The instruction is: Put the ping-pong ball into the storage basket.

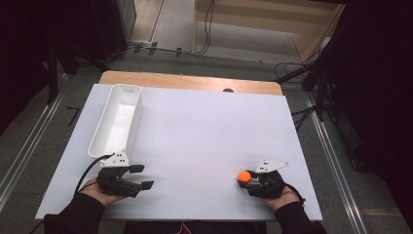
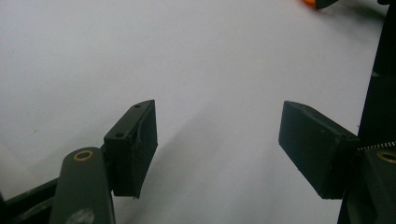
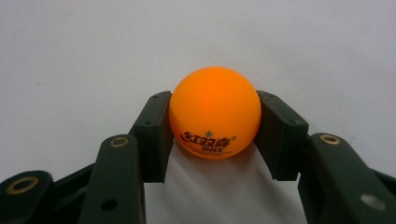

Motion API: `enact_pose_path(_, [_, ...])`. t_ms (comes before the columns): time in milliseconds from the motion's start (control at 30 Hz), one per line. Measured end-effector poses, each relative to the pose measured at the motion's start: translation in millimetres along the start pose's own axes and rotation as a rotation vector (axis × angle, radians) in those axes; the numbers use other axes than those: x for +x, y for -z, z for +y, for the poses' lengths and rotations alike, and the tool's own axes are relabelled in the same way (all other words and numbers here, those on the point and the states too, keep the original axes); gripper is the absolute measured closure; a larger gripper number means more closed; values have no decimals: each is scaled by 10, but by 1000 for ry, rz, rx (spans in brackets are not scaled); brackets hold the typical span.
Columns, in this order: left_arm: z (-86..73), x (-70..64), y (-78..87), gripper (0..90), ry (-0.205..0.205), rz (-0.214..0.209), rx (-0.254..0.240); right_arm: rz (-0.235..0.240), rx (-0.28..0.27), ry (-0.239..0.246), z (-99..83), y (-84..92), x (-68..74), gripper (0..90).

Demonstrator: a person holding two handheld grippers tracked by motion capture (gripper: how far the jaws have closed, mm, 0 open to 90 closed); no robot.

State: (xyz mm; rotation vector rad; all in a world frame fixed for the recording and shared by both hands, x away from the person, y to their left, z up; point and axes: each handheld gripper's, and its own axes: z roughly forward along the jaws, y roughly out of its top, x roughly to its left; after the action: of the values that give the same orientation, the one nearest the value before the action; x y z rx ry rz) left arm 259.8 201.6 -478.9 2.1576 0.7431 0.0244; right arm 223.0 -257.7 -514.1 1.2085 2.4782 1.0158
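An orange ping-pong ball with dark print sits between the two black pads of my right gripper, and both pads press on its sides. From above, the ball shows at the front right of the white table, at the tip of the right gripper. My left gripper rests at the front left, held by a hand, its jaws wide apart. In the left gripper view the left gripper has only bare white table between its pads.
A long white bin stands along the table's left side, just beyond the left gripper. Dark stands and cables surround the table, and a wooden strip borders its far edge.
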Motion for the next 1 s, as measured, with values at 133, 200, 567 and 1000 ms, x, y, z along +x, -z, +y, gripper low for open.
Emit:
enact_pose_path(133, [-2,0,0,287,2,0,0,6,-27,-22,25,39,-8,480])
enact_pose_path(200, [-2,-1,-1,287,4,-1,1,11,-36,-27,29,58,-11,480])
enact_pose_path(567, [0,-5,-3,287,0,0,5,29,-171,-71,116,316,-17,480])
enact_pose_path(1000, [3,-8,-6,287,-2,-1,8,50,-194,-67,172,338,5,480])
